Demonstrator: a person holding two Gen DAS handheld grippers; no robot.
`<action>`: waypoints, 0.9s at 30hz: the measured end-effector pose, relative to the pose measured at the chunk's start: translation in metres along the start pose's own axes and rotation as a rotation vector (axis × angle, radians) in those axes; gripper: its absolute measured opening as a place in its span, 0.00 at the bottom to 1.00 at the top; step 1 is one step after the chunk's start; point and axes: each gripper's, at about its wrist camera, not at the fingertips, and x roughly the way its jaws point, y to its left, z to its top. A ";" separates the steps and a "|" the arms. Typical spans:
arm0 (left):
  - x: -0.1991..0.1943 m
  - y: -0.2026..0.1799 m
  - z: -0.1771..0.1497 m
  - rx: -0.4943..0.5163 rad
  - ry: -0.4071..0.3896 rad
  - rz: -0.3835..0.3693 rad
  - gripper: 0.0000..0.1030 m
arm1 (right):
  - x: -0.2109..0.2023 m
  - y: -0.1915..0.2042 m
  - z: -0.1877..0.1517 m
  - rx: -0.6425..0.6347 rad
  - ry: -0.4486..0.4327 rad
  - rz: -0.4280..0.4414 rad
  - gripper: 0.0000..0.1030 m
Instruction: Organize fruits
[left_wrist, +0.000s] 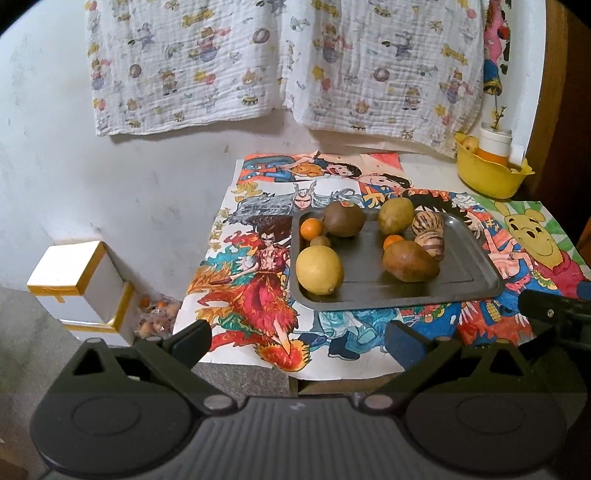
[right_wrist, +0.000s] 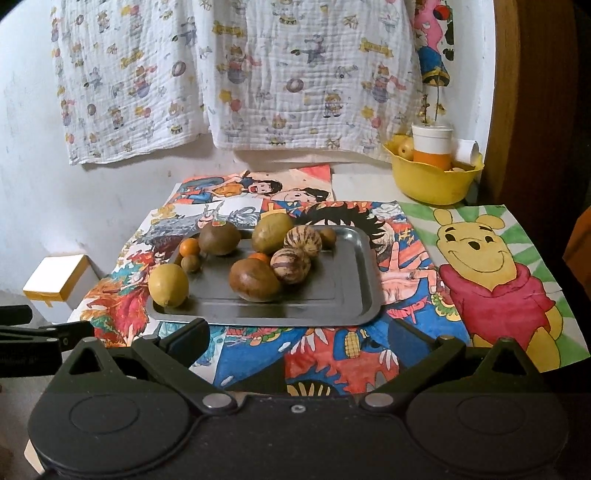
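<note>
Here, mixed fruits (right_wrist: 255, 284) crowd a steel tray (right_wrist: 343, 295).

We saw a scuffed white wall (left_wrist: 129, 177) behind the worktop (right_wrist: 354, 182), with a cartoon-printed cloth (left_wrist: 280, 62) hanging across it. Bright drawings (right_wrist: 491, 273) papered the worktop. Left of it, white boxes (left_wrist: 77, 280) taped in yellow stood stacked on a grey floor (left_wrist: 22, 332).

Tray (right_wrist: 354, 295) on the drawings (right_wrist: 491, 273) ahead of the right gripper (right_wrist: 299, 341), lemon (right_wrist: 168, 284) in its near-left corner, mango (right_wrist: 254, 284) mid-tray, two striped fruits (right_wrist: 290, 264) just behind-right, bowl (right_wrist: 432, 184) far right behind the tray, boxes (left_wrist: 79, 284) left of the left gripper (left_wrist: 299, 341).
</note>
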 end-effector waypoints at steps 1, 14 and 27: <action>0.000 0.000 0.000 0.000 0.000 -0.001 0.99 | 0.000 -0.001 0.000 0.002 0.001 -0.002 0.99; -0.001 -0.001 0.000 -0.005 0.005 -0.015 0.99 | -0.003 -0.002 0.002 0.000 0.022 0.014 0.99; -0.001 -0.001 0.000 -0.006 0.005 -0.019 0.99 | -0.006 0.001 0.004 -0.010 0.030 0.022 0.99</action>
